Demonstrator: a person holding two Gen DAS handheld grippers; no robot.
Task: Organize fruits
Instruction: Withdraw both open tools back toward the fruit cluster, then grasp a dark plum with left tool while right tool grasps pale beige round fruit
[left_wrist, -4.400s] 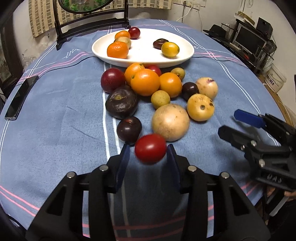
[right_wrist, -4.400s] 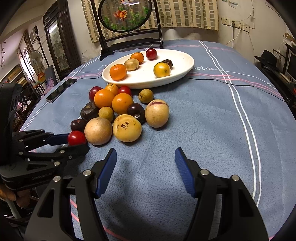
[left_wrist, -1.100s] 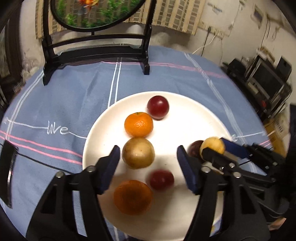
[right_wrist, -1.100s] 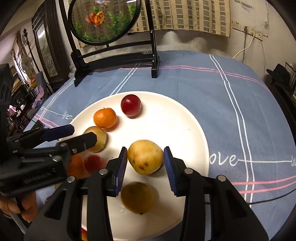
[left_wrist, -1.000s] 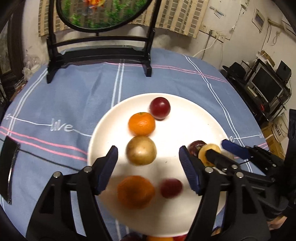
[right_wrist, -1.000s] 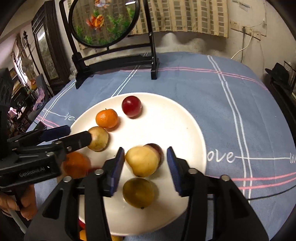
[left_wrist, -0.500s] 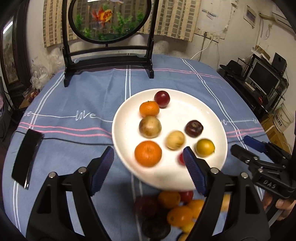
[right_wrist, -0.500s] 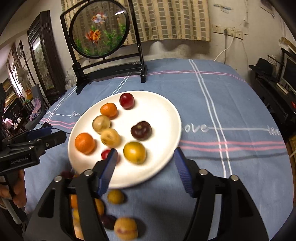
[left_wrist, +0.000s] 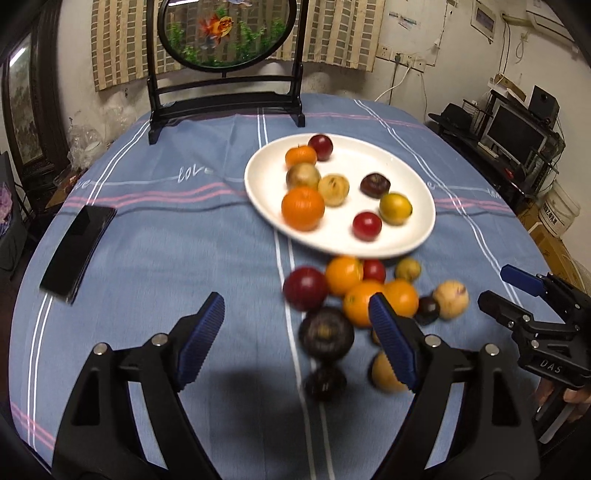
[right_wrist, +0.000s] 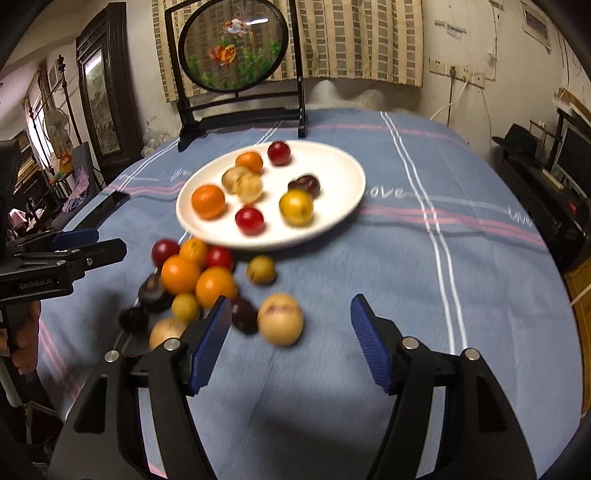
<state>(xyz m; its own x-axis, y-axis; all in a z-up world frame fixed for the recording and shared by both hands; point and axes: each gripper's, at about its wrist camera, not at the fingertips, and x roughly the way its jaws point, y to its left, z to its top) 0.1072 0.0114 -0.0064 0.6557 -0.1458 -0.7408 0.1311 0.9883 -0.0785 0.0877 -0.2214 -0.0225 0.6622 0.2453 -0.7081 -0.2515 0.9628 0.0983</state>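
Note:
A white oval plate holds several fruits: oranges, red and dark plums, yellow ones, among them a small red fruit. A pile of loose fruits lies on the blue cloth in front of the plate, with a pale round fruit at its right. My left gripper is open and empty, above the cloth left of the pile. My right gripper is open and empty, with the pale fruit between its fingers' line of sight. The view is motion-blurred.
A black phone lies on the cloth at the left. A round fish picture on a black stand stands at the table's far edge. Shelves with a monitor are to the right of the table.
Both grippers dropped their fruits on the plate, opened, and pulled back and up from the plate. The loose pile has come into view below them.

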